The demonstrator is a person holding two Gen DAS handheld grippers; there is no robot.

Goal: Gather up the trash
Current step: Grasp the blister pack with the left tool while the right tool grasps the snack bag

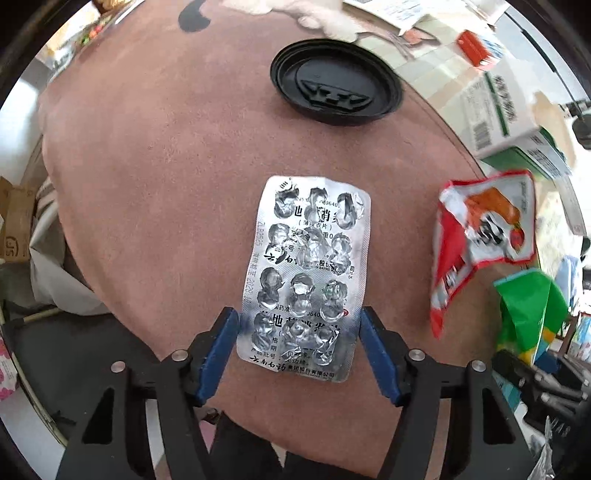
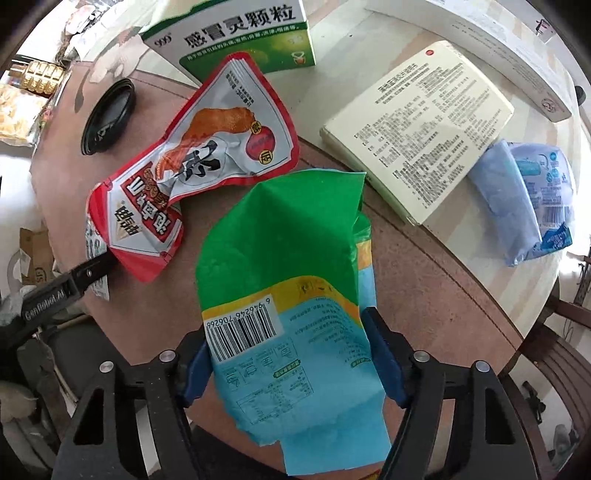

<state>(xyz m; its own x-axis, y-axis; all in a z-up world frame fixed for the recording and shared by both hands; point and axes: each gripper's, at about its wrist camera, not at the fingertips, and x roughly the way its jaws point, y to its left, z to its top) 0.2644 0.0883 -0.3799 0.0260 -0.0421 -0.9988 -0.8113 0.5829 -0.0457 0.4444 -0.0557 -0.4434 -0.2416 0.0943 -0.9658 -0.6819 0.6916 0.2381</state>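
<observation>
An empty silver blister pack [image 1: 306,273] lies on the brown round table [image 1: 147,177]. My left gripper [image 1: 299,321] is open, its blue fingers on either side of the pack's near end. A green and blue wrapper [image 2: 291,295] lies between the blue fingers of my right gripper [image 2: 291,332], which is open around it; it also shows in the left wrist view [image 1: 528,306]. A red and silver snack wrapper [image 2: 207,162] lies between the two grippers, also seen in the left wrist view [image 1: 480,236]. A black plastic lid [image 1: 334,83] sits further back.
A green medicine box [image 2: 240,33], a cream leaflet box [image 2: 421,125] and a blue tissue pack [image 2: 528,199] lie on the pale outer table ring. Chairs and cardboard boxes stand beyond the table edge.
</observation>
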